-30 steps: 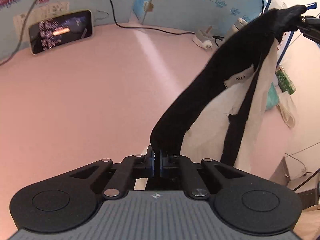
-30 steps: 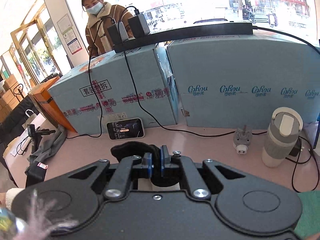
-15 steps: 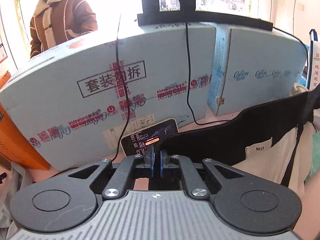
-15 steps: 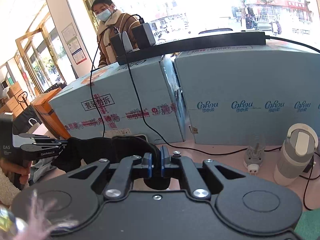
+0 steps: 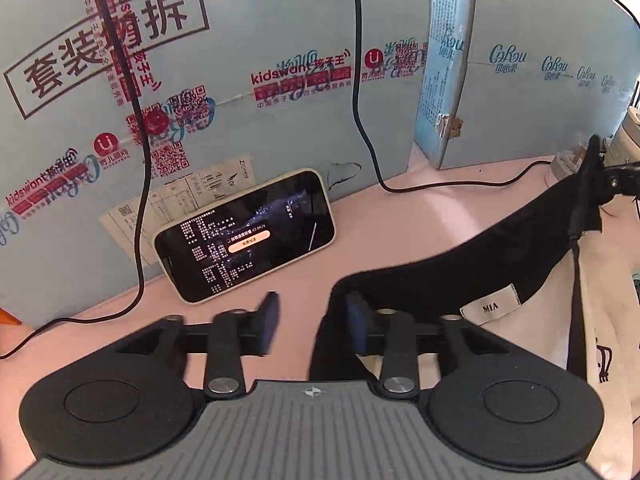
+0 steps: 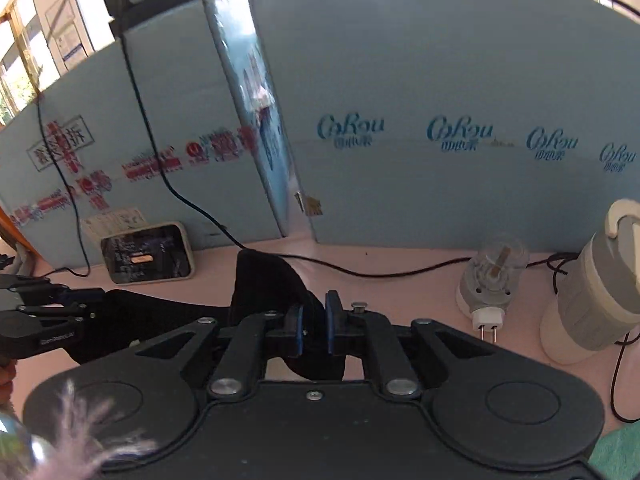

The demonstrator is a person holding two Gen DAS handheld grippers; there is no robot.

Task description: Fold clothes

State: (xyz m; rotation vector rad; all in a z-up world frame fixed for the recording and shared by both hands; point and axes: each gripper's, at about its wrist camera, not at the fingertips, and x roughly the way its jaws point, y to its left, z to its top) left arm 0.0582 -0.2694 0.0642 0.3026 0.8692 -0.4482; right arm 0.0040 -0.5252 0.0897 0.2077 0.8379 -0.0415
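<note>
A black garment (image 5: 460, 264) with white lining and a "MIA" label (image 5: 490, 307) sags over the pink table (image 5: 400, 208). My left gripper (image 5: 312, 320) is open; the black waistband end lies loose against its right finger (image 5: 356, 320). At the right edge of the left wrist view, my right gripper (image 5: 600, 184) pinches the other end of the waistband, held up. In the right wrist view, my right gripper (image 6: 314, 324) is shut on a fold of the black garment (image 6: 264, 276). The left gripper (image 6: 94, 303) shows at the far left with the fabric beside it.
A phone (image 5: 244, 236) leans against light blue cartons (image 5: 280, 40) along the back of the table. A black cable (image 5: 360, 120) trails down onto the tabletop. At the right stand a plug adapter (image 6: 492, 284) and a grey-and-white cup (image 6: 596, 292).
My left gripper has opened and let go of the waistband. Both grippers have dropped toward the table, and the stretched waistband now sags.
</note>
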